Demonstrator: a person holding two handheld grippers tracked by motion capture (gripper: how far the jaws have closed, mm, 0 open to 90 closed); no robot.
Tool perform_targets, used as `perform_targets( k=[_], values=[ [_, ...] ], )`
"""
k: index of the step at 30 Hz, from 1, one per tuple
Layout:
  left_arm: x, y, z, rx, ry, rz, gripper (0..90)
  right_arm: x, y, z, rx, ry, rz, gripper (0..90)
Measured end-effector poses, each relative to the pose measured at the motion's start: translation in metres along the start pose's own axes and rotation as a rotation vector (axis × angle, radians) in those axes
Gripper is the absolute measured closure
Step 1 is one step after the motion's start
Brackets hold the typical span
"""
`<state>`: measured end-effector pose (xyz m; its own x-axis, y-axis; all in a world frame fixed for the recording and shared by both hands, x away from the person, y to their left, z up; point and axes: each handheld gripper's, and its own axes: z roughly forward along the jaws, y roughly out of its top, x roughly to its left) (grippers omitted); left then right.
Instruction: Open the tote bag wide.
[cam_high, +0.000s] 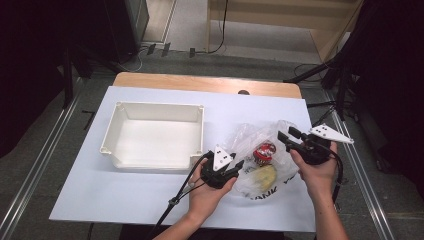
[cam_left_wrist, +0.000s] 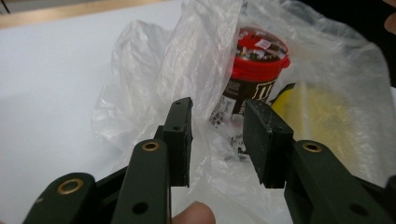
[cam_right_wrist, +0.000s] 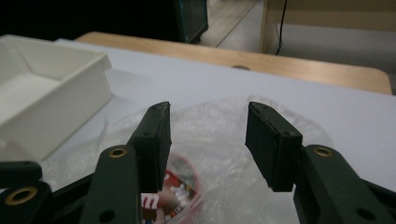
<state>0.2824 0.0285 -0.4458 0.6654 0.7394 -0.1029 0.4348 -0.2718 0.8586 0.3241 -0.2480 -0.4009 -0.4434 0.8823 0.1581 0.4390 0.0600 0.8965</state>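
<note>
**Two grippers at a see-through bag**

Standing by the table, I see a person holding a black gripper in each hand. A thin, see-through plastic bag (cam_high: 260, 155) lies on the white table top (cam_high: 150, 195), between the two hands. Inside the bag sits a small tub with a red lid (cam_high: 264, 151). Just beside the tub, nearer the person, lies something yellow (cam_high: 265, 176), still inside the bag.

The left gripper (cam_high: 239, 166) is at the left edge of the bag. Its jaws are apart. In the left gripper view, crinkled plastic shows in the gap, and the pads do not squeeze it. The tub stands just past the jaws.

The right gripper (cam_high: 288, 134) is at the right side of the bag, pointing across the top of it. Its jaws are apart too, and nothing is pinched between them. In the right gripper view the red lid shows below the jaws, through the plastic.

A white tray (cam_high: 120, 110) sits to the left of the bag, near it.
</note>
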Motion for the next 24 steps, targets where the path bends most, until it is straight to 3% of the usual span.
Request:
perform_targets(
  k=[2,7,12,14,18,24],
  values=[
    [0.002,-0.001,0.006,0.025,0.003,-0.006,60.9,-0.002,-0.008,0.007,0.043,-0.005,-0.007,49.0],
    [0.004,0.000,0.019,0.079,0.057,-0.009,53.4,-0.010,-0.022,0.018,0.116,0.020,0.029,50.1],
    [0.002,0.006,0.032,0.121,0.095,-0.003,51.8,-0.014,-0.025,0.021,0.125,0.020,0.022,61.1],
    [0.003,0.007,0.036,0.130,0.107,-0.005,54.6,-0.017,-0.026,0.022,0.122,0.035,0.027,65.1],
    [0.006,0.008,0.041,0.142,0.121,-0.021,68.2,-0.023,-0.028,0.023,0.124,0.007,0.049,68.9],
    [0.012,0.007,0.045,0.139,0.116,-0.040,82.3,-0.027,-0.035,0.031,0.184,-0.011,0.030,75.9]
  ],
)
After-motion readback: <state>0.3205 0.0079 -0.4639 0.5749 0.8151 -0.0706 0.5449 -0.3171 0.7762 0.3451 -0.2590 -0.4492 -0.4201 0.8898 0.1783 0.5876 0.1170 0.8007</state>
